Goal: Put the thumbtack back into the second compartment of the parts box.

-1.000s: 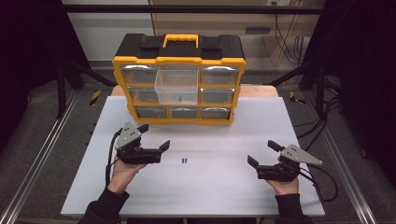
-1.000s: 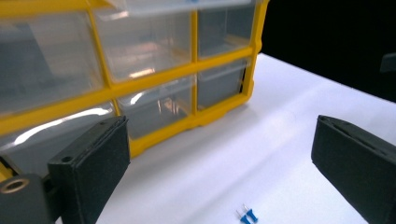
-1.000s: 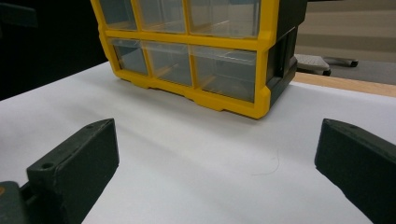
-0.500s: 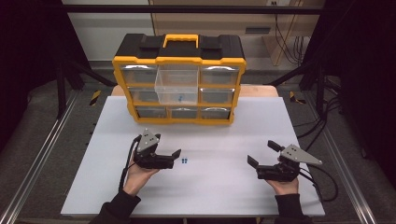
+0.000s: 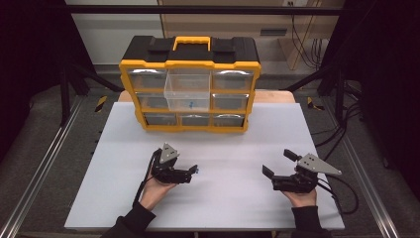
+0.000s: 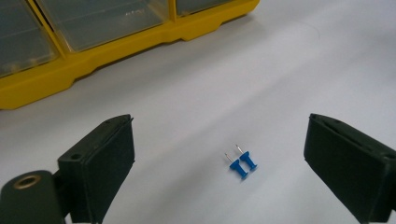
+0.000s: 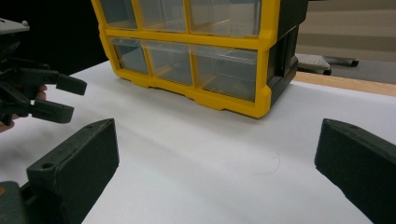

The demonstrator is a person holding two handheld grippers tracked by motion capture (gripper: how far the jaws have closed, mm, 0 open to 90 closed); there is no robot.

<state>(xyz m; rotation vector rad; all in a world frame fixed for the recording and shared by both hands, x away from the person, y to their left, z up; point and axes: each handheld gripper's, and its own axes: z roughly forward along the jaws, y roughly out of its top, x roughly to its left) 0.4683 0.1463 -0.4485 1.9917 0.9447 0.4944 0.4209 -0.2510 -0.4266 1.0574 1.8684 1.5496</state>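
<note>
From the high view, the white table top (image 5: 228, 198) lies bare between the two hands and toward its near edge, with broad free room on all sides of them. One yellow and black drawer organizer (image 5: 189, 84) stands at the far edge, well apart from both hands; one clear drawer (image 5: 187, 95) in its middle is pulled out, with a small blue thing inside. The left gripper (image 5: 194, 172) sits low over the table with the blue push pins (image 5: 197, 169) just at its tips. The right gripper (image 5: 277, 168) rests near the right edge, jaws wide and holding nothing.

In the left gripper view, two blue push pins (image 6: 243, 163) lie side by side on the table, touching, between the wide jaws and clear of both pads. The jaws have just been closing a little. The organizer's yellow base (image 6: 116, 51) lies beyond, nothing between.

In the right gripper view, the jaws stand wide over bare table. The organizer (image 7: 196, 60) stands ahead, the left gripper (image 7: 60, 98) at far left.
</note>
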